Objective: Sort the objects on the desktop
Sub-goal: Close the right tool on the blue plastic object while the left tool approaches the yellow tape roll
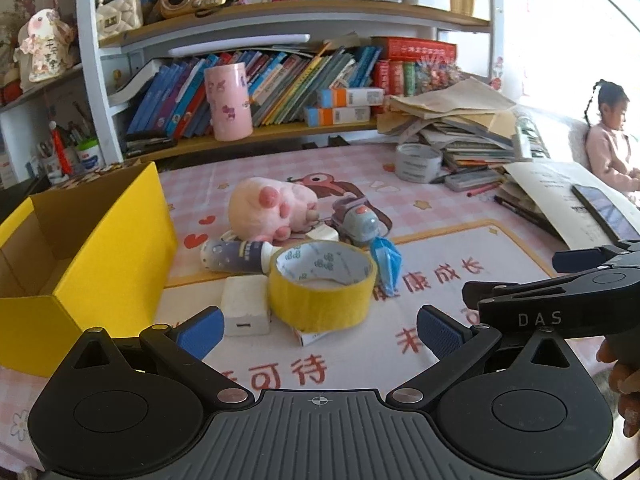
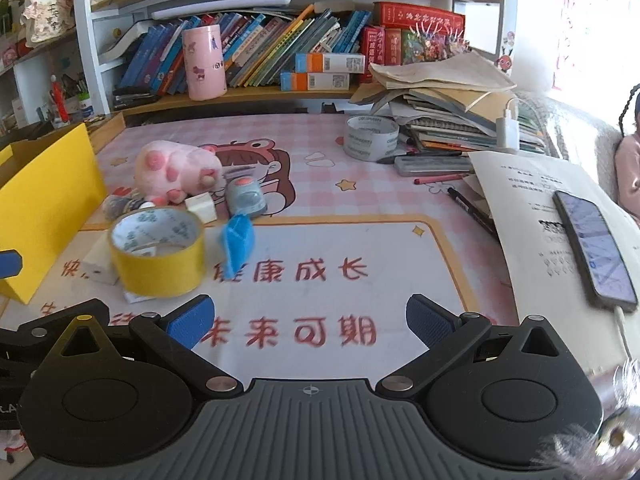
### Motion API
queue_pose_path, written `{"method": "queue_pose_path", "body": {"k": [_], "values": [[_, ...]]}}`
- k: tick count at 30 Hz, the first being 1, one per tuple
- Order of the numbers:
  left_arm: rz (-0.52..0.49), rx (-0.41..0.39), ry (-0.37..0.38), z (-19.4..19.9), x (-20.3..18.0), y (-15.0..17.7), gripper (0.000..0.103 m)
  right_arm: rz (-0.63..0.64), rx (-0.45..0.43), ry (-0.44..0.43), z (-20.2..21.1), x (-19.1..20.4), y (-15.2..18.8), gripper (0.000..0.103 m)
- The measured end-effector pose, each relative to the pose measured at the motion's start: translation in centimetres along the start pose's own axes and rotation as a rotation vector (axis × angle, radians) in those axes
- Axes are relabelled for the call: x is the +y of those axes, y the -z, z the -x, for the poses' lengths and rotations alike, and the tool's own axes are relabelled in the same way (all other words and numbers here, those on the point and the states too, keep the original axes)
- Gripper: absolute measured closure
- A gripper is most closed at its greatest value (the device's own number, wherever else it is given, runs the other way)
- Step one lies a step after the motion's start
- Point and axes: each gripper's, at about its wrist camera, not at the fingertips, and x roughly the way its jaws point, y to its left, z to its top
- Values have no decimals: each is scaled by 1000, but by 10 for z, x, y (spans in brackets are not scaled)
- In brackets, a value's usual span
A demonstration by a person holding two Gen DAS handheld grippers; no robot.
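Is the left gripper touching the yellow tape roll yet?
Apart. The left wrist view shows the left gripper open, its blue pads short of the yellow tape roll, with bare mat visible between each pad and the roll.

My left tongs (image 1: 318, 330) sit wide apart and empty over the bench (image 1: 460, 248), blue pads at seven and five o'clock. Just ahead, at centre, a yellow tape roll (image 1: 322, 284) rests partly on a small white box (image 1: 316, 336), with a white charger (image 1: 246, 310) touching its left side. Behind them lie a grey bottle (image 1: 236, 256), a pink plush paw (image 1: 272, 208) and a blue wrapper (image 1: 386, 260). An open yellow box (image 1: 108, 248) stands at nine o'clock. My right tongs (image 1: 568, 292) enter at three o'clock. A grey tape roll (image 1: 418, 162) sits at one o'clock.
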Motion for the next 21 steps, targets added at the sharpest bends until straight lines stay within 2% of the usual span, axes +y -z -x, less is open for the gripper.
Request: {"method": "queue_pose_path", "body": {"k": [5,10,17,21], "values": [[24,-3,-65,-15,-2,-14,0,11,-5,-43,-21,-13,-18,0],[25,5,-98,-30,0,-25,0,32,-1,-105,-45,-18,-37,3],[5,70,-147,-56,2,-34,0,132,54,-173,-83,-6,-53,23],[6,88,-158,-58,4,-32,0,161,75,-224,-93,2,-57,24]]}}
